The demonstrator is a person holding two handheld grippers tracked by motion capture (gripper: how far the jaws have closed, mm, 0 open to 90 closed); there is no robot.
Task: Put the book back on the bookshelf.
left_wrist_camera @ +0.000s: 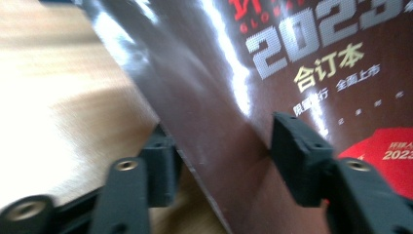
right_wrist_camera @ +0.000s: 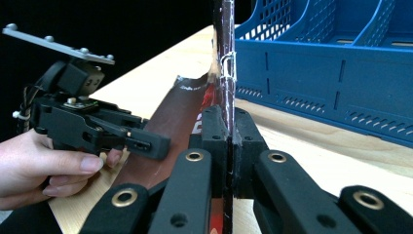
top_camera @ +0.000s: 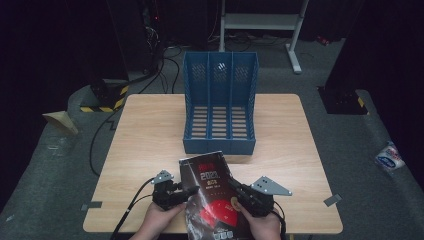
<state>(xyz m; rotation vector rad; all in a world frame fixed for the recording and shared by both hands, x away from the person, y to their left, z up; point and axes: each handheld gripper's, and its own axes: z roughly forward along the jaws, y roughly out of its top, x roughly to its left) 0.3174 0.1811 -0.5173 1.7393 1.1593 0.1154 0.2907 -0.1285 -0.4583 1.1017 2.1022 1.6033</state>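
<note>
Nearest the camera, the right gripper [right_wrist_camera: 228, 146] has its two black jaws pressed together on the edge of a dark glossy magazine [right_wrist_camera: 225, 63], which stands on edge between them and runs straight ahead from the jaws. The left gripper [left_wrist_camera: 224, 156] has its jaws parted, one on each side of the magazine's [left_wrist_camera: 272, 73] other edge; whether the pads touch the cover cannot be told. In the high view, the magazine [top_camera: 212, 195] lies between the two grippers at the near edge of the wooden table [top_camera: 145, 150], with its long axis pointing away from the person. Directly beyond its far end, close but apart from it, stands the blue file rack [top_camera: 220, 102], its three slots parallel to the magazine's long axis. The left gripper [top_camera: 170, 192] and right gripper [top_camera: 250, 195] sit about equally far from the rack. Any insertion would likely go forward, toward the slots.
</note>
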